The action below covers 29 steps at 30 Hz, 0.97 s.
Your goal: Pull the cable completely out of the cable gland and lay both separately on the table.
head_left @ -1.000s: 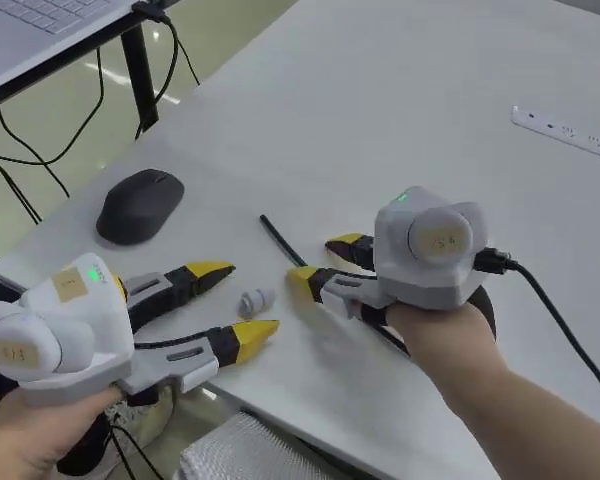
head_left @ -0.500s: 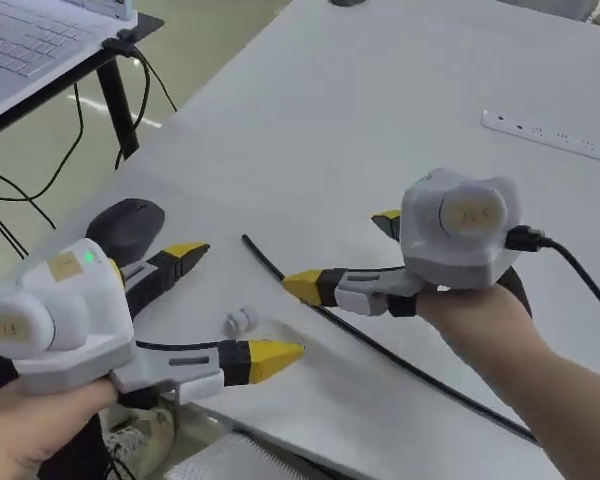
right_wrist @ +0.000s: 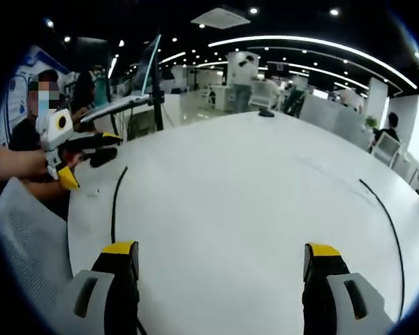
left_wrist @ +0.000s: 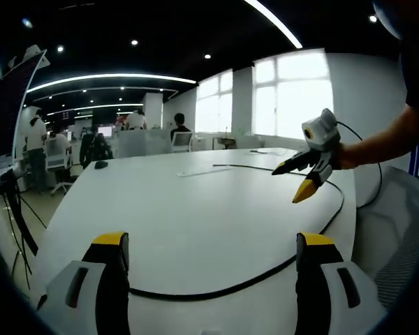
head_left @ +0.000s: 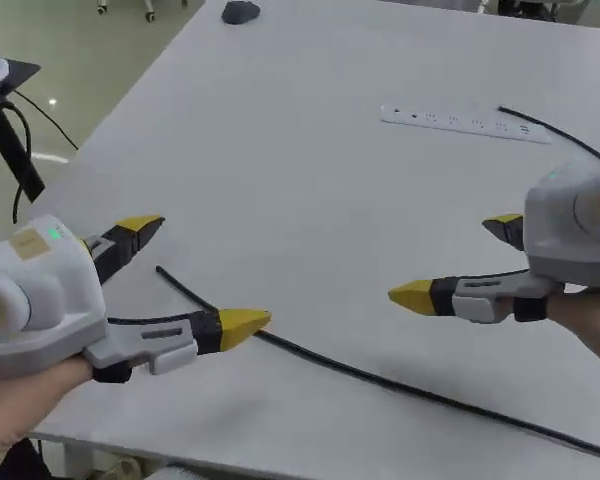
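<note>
Left claw (head_left: 208, 270) and right claw (head_left: 442, 258) gape empty, cable (head_left: 380, 378) lying on the table (head_left: 310, 180) between them.

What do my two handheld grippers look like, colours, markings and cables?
Both grippers, left and right, have rounded white housings and grey-and-black jaws with yellow tips. The left one carries a green light and a tan sticker on top. In the left gripper view a thin black lead trails from the right one.

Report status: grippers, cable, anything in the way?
Both open and empty: left gripper, right gripper. Black cable lying loose on table, one end by left gripper. Nothing in the way; power strip sits far side.
</note>
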Available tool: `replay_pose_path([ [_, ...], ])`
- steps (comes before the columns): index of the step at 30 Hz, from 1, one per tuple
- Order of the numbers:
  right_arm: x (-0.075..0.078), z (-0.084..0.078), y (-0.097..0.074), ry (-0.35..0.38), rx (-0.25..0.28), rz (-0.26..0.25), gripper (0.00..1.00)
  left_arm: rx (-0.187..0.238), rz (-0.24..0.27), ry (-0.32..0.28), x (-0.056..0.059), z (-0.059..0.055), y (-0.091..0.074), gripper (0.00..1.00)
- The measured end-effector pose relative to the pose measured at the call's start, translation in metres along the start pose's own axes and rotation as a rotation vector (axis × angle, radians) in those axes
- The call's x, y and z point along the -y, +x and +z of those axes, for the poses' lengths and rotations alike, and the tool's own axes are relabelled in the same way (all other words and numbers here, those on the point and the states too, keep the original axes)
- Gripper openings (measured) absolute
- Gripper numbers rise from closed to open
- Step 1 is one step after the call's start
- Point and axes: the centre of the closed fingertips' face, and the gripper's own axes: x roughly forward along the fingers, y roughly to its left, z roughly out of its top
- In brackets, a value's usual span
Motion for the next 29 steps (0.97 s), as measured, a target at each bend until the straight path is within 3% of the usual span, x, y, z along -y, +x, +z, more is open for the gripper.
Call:
replay_pose_path([
  [4, 0.034, -0.031, -0.035, 0.029, -0.035, -0.073, 0.99, -0.012, -0.034, 0.007, 0.013, 0.007, 0.019, 0.99],
  [6, 0.05, -0.038, -0.048, -0.005, -0.031, -0.135, 0.99, -0.028, -0.073, -0.007, 0.025, 0.008, 0.028, 0.99],
  [11, 0.069, -0.062, -0.078, -0.004, -0.052, -0.167, 0.99, -0.06, -0.125, 0.003, 0.05, 0.014, 0.046, 0.99],
  [16, 0.091, -0.081, -0.108, -0.05, -0.091, -0.196, 0.99, -0.067, -0.129, 0.006, 0.06, 0.022, 0.055, 0.99],
  [21, 0.104, -0.089, -0.127, -0.014, -0.064, -0.229, 0.99, -0.084, -0.121, 0.029, 0.068, 0.021, 0.058, 0.99],
  [29, 0.103, -0.095, -0.13, 0.014, -0.049, -0.225, 0.99, -0.118, -0.102, 0.024, 0.072, 0.016, 0.058, 0.99],
])
